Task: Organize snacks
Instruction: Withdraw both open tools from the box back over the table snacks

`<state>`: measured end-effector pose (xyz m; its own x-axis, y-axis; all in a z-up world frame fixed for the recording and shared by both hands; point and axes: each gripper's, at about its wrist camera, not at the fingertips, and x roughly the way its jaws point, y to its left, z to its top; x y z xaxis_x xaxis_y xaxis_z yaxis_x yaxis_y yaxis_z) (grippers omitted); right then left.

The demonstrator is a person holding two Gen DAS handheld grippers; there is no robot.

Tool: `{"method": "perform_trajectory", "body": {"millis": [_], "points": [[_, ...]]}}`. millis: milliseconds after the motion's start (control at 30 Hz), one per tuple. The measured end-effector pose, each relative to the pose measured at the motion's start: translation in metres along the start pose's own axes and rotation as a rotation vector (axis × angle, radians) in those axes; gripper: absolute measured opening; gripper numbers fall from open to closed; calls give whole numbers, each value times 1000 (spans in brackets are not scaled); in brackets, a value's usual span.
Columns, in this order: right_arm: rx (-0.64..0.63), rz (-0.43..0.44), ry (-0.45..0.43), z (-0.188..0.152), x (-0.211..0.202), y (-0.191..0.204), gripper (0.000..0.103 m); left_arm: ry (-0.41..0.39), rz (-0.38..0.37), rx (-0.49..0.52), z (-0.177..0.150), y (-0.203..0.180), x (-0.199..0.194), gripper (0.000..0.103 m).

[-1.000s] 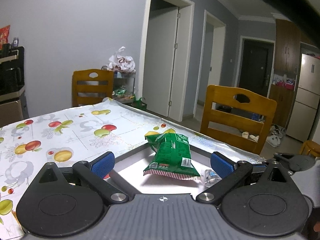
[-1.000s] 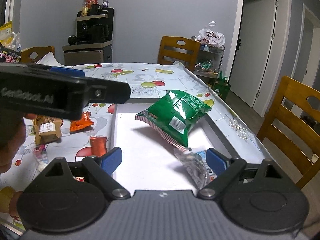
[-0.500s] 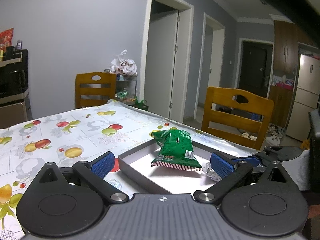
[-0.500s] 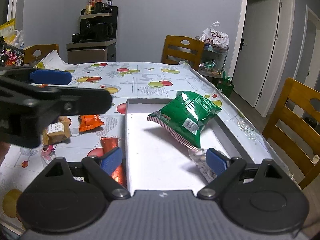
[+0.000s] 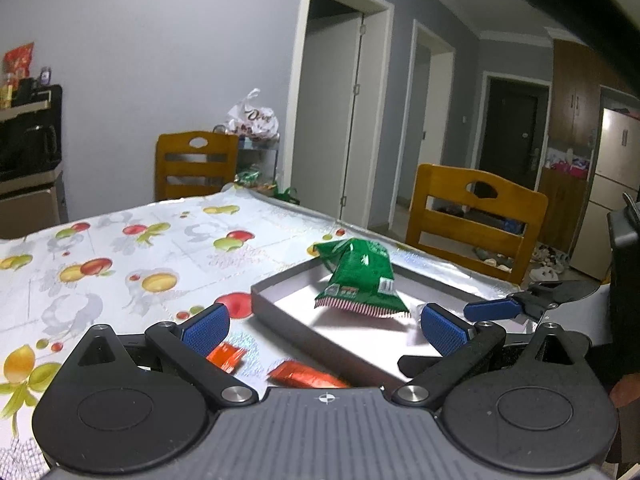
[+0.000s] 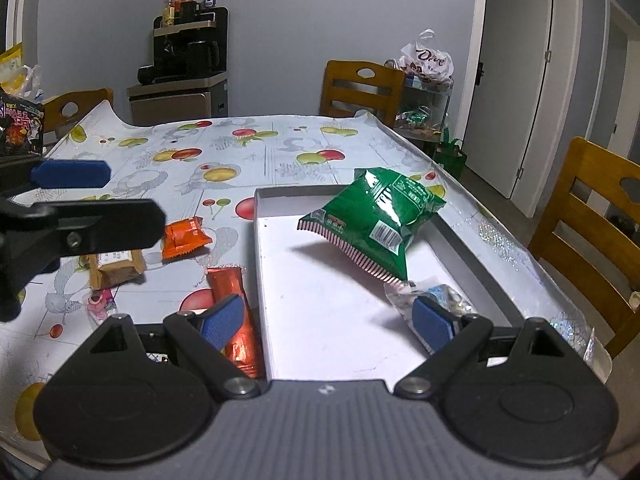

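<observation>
While both tongs (image 5: 324, 326) (image 6: 328, 320) gape empty, the right pad half hides a clear wrapper (image 6: 430, 298).

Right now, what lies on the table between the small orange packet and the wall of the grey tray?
In the right wrist view, only bare fruit-print tablecloth lies between the small orange packet and the grey tray; the long orange wrapper lies nearer the camera.

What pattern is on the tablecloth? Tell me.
The tablecloth is white with printed fruit, red and yellow-green; it shows best in the right wrist view.
</observation>
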<state>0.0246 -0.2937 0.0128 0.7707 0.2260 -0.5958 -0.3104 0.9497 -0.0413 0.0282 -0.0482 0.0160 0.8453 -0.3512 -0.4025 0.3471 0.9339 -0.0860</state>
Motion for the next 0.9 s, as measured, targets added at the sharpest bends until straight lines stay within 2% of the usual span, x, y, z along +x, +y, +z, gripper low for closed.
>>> {"method": "perform_trajectory", "body": {"millis": [133,400,900], "points": [[9,5,8,1,2,1,92,13,12,-6,-4,6,-6,103],[20,22,-2,3,5,4,92,35,66,47,-16,6,-23,103],[47,39,-23,-3,6,5,92,89,118,-16,-30,25,-22,103]]}}
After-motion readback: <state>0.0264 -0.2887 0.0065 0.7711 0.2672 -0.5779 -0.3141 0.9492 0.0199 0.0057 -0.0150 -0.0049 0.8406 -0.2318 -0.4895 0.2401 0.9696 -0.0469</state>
